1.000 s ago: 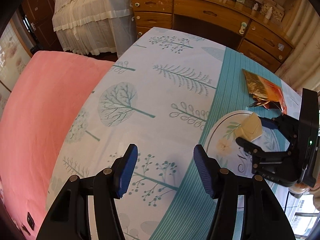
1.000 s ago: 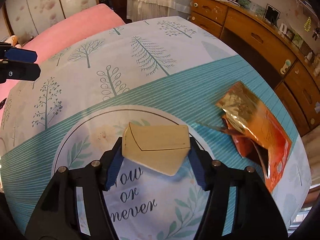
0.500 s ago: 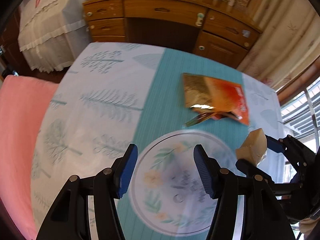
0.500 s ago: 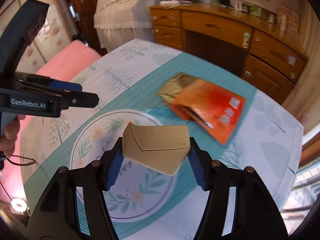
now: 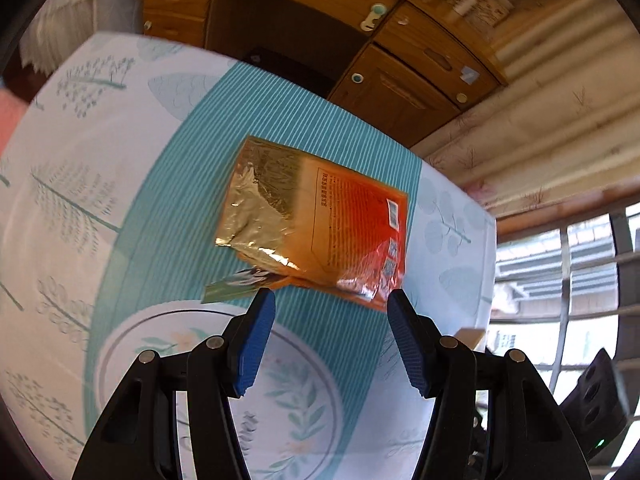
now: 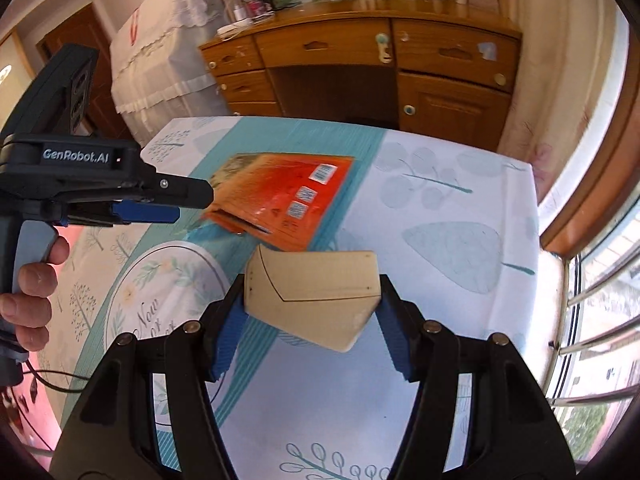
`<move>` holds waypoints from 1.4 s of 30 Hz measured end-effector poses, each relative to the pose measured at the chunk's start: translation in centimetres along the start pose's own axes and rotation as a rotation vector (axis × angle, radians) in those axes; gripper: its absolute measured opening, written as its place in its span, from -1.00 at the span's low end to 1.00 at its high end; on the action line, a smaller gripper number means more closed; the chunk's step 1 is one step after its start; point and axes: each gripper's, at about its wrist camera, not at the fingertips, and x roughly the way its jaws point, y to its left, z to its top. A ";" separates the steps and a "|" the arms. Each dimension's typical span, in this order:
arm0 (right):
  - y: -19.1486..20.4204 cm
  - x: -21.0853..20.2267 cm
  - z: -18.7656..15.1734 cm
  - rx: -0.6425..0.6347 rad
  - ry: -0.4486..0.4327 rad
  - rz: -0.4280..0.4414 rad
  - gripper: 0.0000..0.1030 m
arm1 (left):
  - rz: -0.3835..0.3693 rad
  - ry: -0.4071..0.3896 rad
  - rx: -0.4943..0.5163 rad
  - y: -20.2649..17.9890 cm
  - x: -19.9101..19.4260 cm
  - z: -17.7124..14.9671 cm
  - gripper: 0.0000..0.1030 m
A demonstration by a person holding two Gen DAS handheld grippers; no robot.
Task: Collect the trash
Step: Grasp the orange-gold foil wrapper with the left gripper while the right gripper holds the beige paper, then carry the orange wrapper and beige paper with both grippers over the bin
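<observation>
Only the right wrist view shows a hand (image 6: 34, 300) on the left gripper's (image 5: 331, 304) handle and a tan folded carton (image 6: 312, 294) clamped in the right gripper (image 6: 312, 320), lifted just this side of the packet (image 5: 316, 224). The left view shows its blue ribbed pads apart, empty, hanging just short of the packet. A second ago that gripper faced bare tree-print cloth (image 5: 80, 184). The packet is crinkled foil, gold and orange, flat on the teal stripe.

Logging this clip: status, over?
Right gripper shut on tan carton. Left gripper open, empty, facing orange foil wrapper on bedspread. Nothing in between.
</observation>
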 end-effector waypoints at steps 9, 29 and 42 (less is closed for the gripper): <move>-2.3 1.0 -0.4 0.093 -0.005 -0.001 0.13 | -0.062 0.007 -0.220 1.0 4.6 1.4 0.15; -3.0 1.7 -3.0 0.118 0.035 -0.025 0.13 | 0.131 0.004 -0.295 -1.8 6.8 3.6 -0.88; 0.7 -2.8 -6.4 0.158 0.017 -0.029 0.13 | 0.125 -0.038 0.035 -0.8 -1.9 -1.3 -0.97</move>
